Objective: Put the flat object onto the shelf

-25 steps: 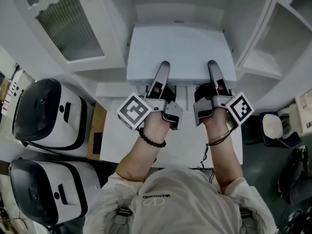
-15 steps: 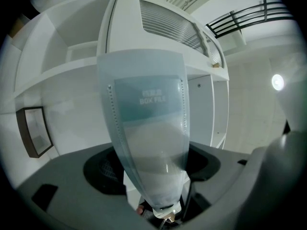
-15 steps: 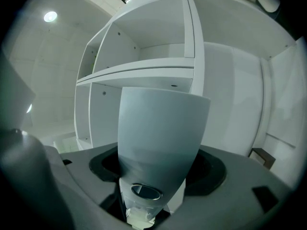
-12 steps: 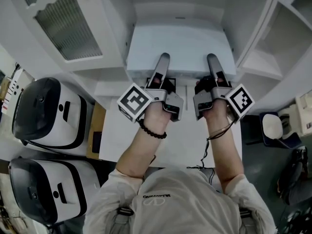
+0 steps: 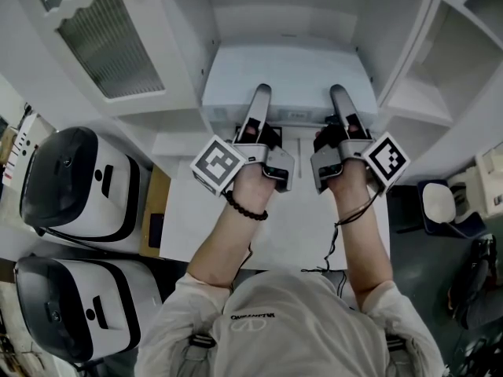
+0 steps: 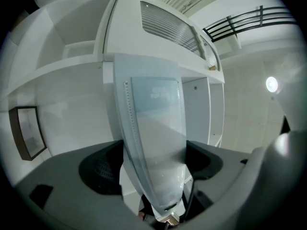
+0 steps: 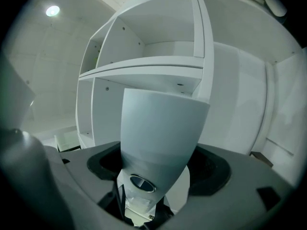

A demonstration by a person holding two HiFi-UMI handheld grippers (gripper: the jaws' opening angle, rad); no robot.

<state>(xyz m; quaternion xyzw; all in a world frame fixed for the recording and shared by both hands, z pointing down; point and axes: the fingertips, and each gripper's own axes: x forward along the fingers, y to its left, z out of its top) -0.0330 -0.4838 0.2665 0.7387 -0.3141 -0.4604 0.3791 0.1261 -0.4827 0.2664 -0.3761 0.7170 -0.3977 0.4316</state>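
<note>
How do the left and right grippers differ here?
The left gripper reaches over the left half of the flat white object, the right gripper over its right. The left wrist wears a bead bracelet, the right a thin cord. Shared: both tongs are opening, with its near edge between them.

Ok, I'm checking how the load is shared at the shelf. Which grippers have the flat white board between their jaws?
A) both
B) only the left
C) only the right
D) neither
A: each gripper view shows the flat white board running between that gripper's jaws. The left gripper and right gripper both reach over its near edge, and their jaws are opening around it.
</note>
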